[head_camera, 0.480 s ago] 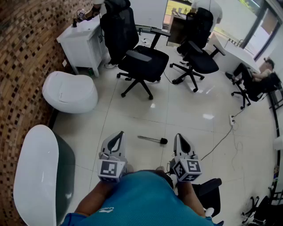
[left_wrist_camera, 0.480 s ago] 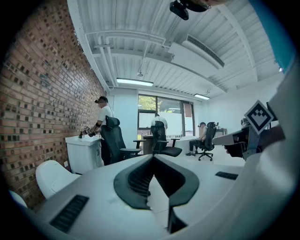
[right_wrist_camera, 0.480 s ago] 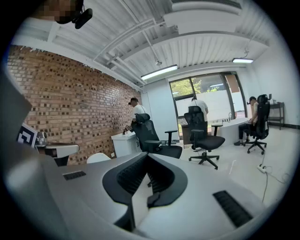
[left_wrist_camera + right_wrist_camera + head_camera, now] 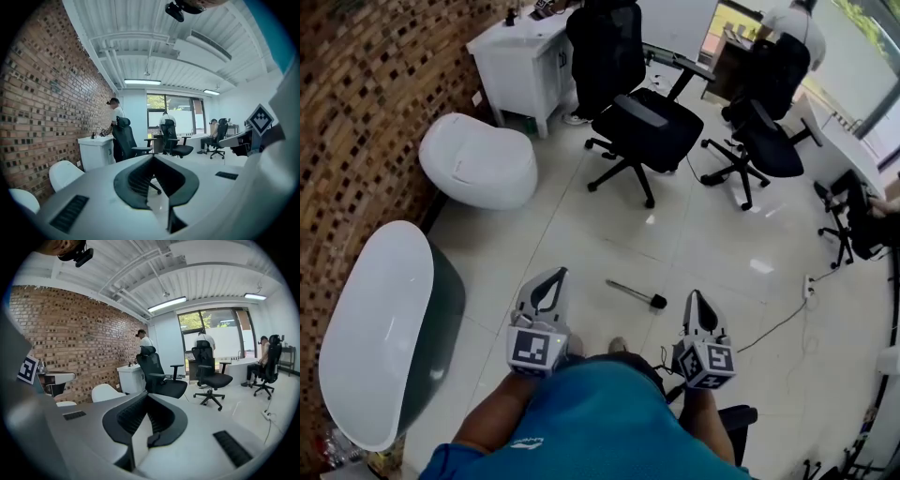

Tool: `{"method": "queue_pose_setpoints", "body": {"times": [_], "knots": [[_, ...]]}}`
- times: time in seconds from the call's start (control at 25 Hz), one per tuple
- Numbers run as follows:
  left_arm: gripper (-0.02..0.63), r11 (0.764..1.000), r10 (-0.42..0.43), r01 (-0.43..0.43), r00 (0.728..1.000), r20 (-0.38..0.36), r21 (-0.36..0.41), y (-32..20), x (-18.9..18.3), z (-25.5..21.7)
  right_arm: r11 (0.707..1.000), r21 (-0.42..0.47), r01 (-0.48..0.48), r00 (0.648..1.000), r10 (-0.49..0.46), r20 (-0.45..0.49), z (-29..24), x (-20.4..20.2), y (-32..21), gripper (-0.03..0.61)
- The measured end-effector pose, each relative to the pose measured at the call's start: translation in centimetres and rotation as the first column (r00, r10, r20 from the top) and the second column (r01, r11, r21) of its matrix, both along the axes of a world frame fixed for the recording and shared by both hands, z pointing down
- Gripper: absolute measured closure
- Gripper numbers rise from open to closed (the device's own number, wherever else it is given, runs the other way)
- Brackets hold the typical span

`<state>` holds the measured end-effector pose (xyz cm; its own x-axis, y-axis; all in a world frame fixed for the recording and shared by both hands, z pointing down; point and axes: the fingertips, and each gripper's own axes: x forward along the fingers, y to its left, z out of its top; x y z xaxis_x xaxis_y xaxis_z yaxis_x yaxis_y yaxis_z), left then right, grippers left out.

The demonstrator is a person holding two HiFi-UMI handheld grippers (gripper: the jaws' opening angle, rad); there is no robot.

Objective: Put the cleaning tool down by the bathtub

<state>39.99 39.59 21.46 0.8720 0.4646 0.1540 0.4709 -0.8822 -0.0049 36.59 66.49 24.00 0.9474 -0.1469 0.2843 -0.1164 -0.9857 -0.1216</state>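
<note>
White-grey left gripper (image 4: 555, 275) and right gripper (image 4: 695, 298): jaws closed together on both, nothing held. Cleaning tool (image 4: 636, 293) lies flat on the tiled floor (image 4: 581, 234) just ahead, between them. Bathtub (image 4: 356, 309) at left, well apart from the tool. Toilet (image 4: 478, 159) beyond.

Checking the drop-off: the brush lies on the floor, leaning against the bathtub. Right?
Not quite. The brush does lie on the floor, but it is not against the bathtub. It lies flat on open tiles, well apart from the tub and to its right, as the head view shows.
</note>
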Motion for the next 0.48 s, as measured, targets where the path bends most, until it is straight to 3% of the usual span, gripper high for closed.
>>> {"method": "queue_pose_setpoints", "body": {"times": [0.2, 0.32, 0.48], "knots": [[0.614, 0.998, -0.051, 0.050, 0.998, 0.025, 0.039, 1.5, 0.9, 1.0, 0.997, 0.035, 0.066, 0.997, -0.067, 0.033, 2.0, 2.8, 1.8, 0.561], [0.614, 0.997, -0.068, 0.067, 0.997, 0.038, 0.036, 2.7, 1.8, 2.0, 0.994, 0.008, 0.111, 0.992, -0.112, 0.054, 3.5, 4.6, 2.5, 0.561], [0.614, 0.999, -0.047, 0.047, 0.997, 0.063, 0.009, 3.4, 2.0, 4.0, 0.996, -0.012, 0.090, 0.992, -0.088, 0.088, 5.5, 5.6, 3.4, 0.561]]}}
